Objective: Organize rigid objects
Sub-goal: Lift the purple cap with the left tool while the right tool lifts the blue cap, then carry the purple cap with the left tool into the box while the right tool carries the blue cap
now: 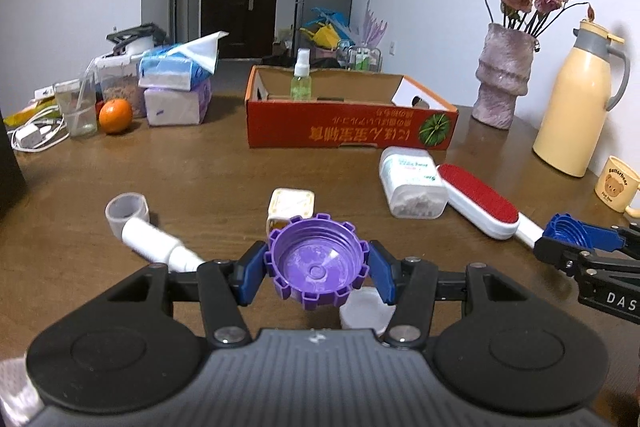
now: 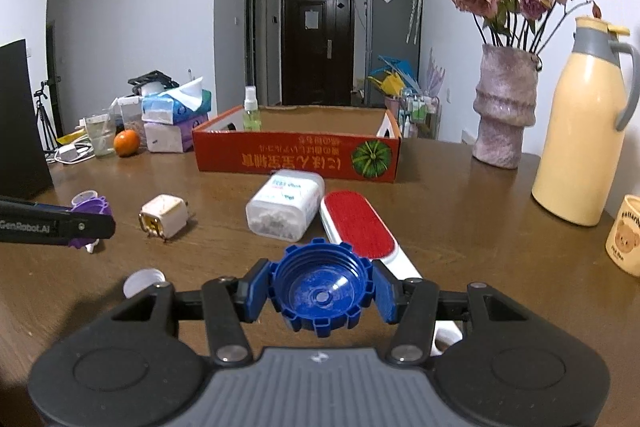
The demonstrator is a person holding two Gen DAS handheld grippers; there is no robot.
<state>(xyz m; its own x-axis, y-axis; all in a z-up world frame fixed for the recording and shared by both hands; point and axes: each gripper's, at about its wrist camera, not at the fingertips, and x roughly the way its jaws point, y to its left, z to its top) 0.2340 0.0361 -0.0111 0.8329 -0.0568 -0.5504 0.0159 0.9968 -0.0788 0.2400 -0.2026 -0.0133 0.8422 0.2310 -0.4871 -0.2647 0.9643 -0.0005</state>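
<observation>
My left gripper (image 1: pixel 317 269) is shut on a purple ridged bottle cap (image 1: pixel 316 263), hollow side up, held above the brown table (image 1: pixel 208 171). My right gripper (image 2: pixel 322 293) is shut on a blue ridged cap (image 2: pixel 322 291) of the same shape; it also shows at the right edge of the left wrist view as the blue cap (image 1: pixel 568 229). Straight ahead stands an open red cardboard box (image 1: pixel 352 127) with a small green spray bottle (image 1: pixel 301 77) in it. Loose on the table lie a cream charger plug (image 2: pixel 164 217), a white floss box (image 2: pixel 286 205) and a red lint brush (image 2: pixel 358 227).
A white tube with a grey cap (image 1: pixel 148 235) and a white lid (image 1: pixel 366 311) lie near my left gripper. At the right stand a vase of dried roses (image 2: pixel 504 107), a cream thermos (image 2: pixel 580 123) and a bear mug (image 2: pixel 626 235). Tissue packs (image 1: pixel 176 87), an orange (image 1: pixel 115 115) and a glass (image 1: pixel 78 109) crowd the far left.
</observation>
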